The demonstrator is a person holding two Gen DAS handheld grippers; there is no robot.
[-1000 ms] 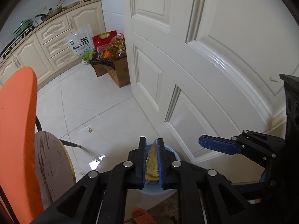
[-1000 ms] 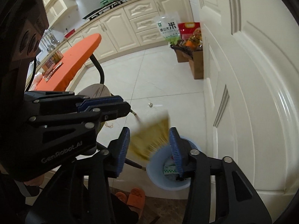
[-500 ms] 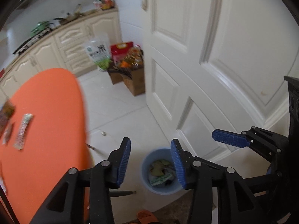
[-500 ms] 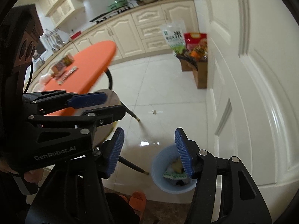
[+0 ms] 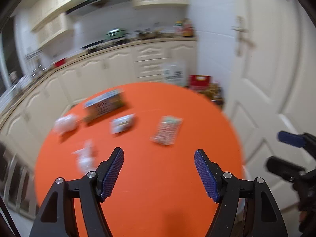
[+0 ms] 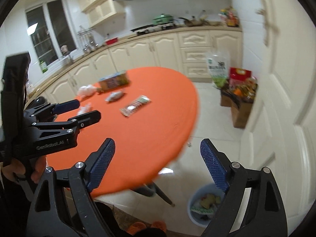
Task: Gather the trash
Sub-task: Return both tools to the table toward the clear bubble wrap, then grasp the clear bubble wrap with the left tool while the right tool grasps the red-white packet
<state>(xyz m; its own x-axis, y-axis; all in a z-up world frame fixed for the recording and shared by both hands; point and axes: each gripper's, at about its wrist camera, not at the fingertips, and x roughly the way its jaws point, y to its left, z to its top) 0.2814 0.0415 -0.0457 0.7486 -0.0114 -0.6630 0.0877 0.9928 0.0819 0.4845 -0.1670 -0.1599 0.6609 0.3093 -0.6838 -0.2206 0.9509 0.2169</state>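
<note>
1 box, 5 wrappers on orange table; 1 bin below.

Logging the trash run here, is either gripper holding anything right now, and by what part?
Nothing is held. The left gripper and right gripper both have jaws opening with nothing between them.

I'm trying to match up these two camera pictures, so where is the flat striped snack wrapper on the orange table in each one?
Left wrist view: the striped wrapper lies right of center on the orange table, beyond the open, empty fingers.
Right wrist view: the same wrapper lies left of center, mid-table.
Shared landmark: the cardboard snack box at the table's far side.
</note>
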